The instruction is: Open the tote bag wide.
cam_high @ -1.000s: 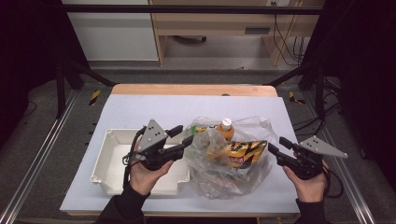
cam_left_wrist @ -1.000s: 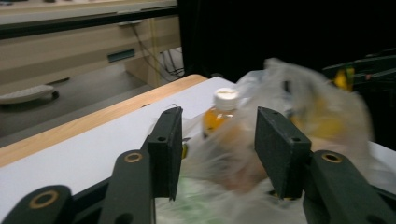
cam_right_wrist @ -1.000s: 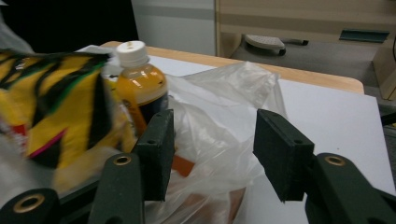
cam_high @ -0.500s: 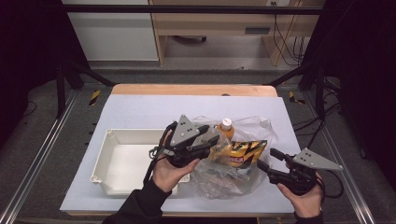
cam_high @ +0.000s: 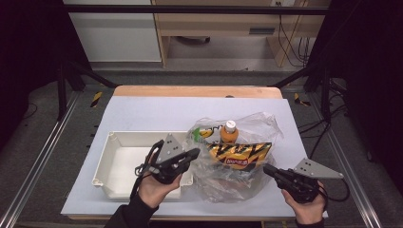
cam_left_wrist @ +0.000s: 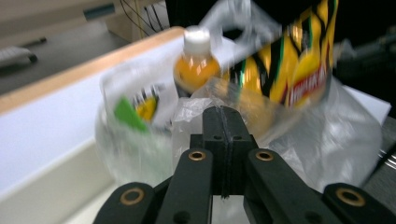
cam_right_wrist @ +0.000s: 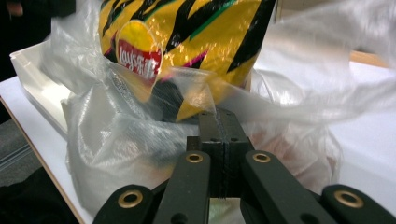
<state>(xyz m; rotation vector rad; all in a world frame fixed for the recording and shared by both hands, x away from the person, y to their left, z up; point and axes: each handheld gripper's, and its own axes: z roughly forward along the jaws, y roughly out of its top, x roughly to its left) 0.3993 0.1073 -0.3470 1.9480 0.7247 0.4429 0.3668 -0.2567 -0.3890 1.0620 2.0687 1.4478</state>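
Observation:
A clear plastic bag (cam_high: 237, 185) lies mid-table with an orange bottle (cam_high: 229, 133), a yellow chip bag (cam_high: 237, 154) and a green-marked packet (cam_high: 204, 133) inside. My left gripper (cam_high: 195, 153) is at the bag's left edge. Its jaws have just closed and stand pressed together (cam_left_wrist: 223, 112) with crumpled film at their tip. My right gripper (cam_high: 266, 168) is at the bag's front right edge. Its jaws have just closed too (cam_right_wrist: 219, 115), with film at the tip under the chip bag (cam_right_wrist: 187, 42). The bottle (cam_left_wrist: 196, 65) stands beyond the left jaws.
A white tray (cam_high: 121, 164) sits left of the bag, under my left hand; its wall (cam_left_wrist: 42, 186) runs beside the left jaws. The white mat (cam_high: 157, 114) stretches behind the bag. A wooden table edge (cam_high: 190, 91) lies at the far side.
The left gripper pushed right toward the bottle, then drew back left and lower to the bag's edge. The right gripper came nearer and left to the bag's front corner. Both jaw pairs closed.

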